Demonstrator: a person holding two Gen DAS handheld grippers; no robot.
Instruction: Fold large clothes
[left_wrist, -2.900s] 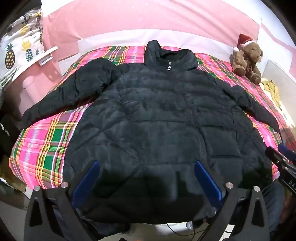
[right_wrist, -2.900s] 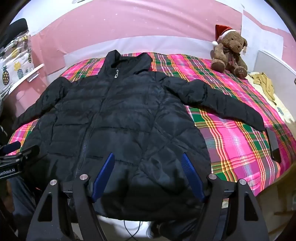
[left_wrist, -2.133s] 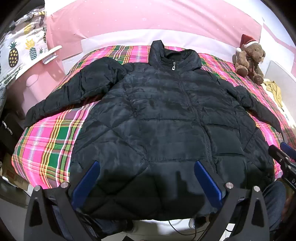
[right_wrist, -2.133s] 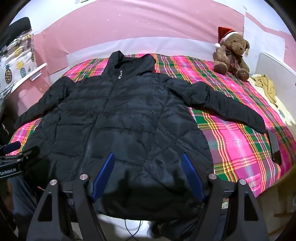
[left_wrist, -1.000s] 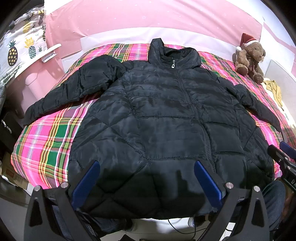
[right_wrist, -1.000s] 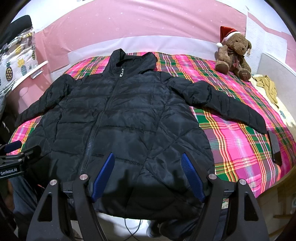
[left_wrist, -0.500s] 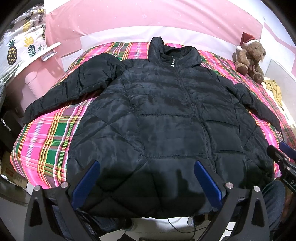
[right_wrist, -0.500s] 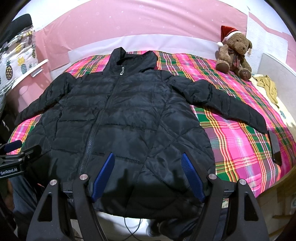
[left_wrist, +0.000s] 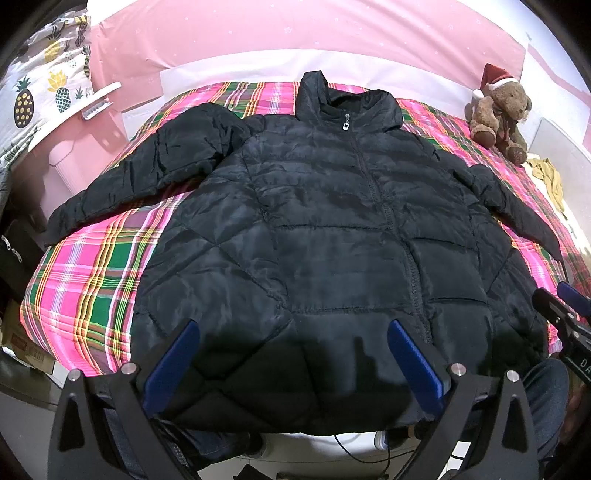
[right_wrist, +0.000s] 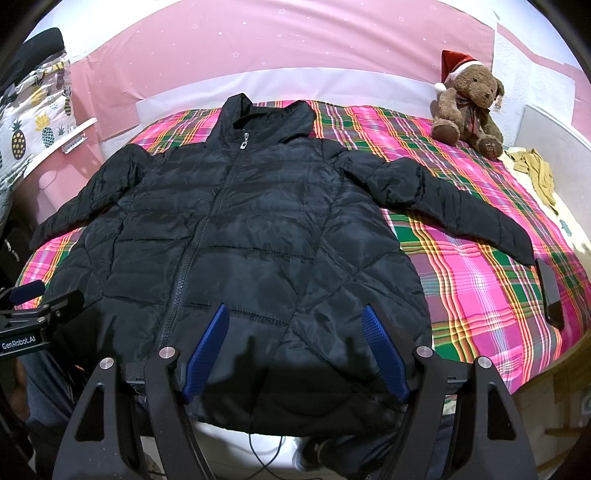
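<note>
A black puffer jacket (left_wrist: 332, 251) lies spread front-up, zipped, on the plaid bed (left_wrist: 88, 273), hem nearest. The left hand-held gripper (left_wrist: 291, 365) and right hand-held gripper (right_wrist: 295, 354) hover above the hem, both released, grasping nothing.

Slight shift of both wrist views over the interval. Black puffer jacket (left_wrist: 332, 251) now larger in the left view, hem lower in frame than at the start; collar (left_wrist: 347, 99) higher in frame. Teddy bear (right_wrist: 467, 107) displaced a little rightward in the right view; likewise in the left view (left_wrist: 498, 114). Jacket zipper pull (right_wrist: 243, 144) slightly further right than before. Consistent with small forward and leftward drift of both tongs' cameras.
</note>
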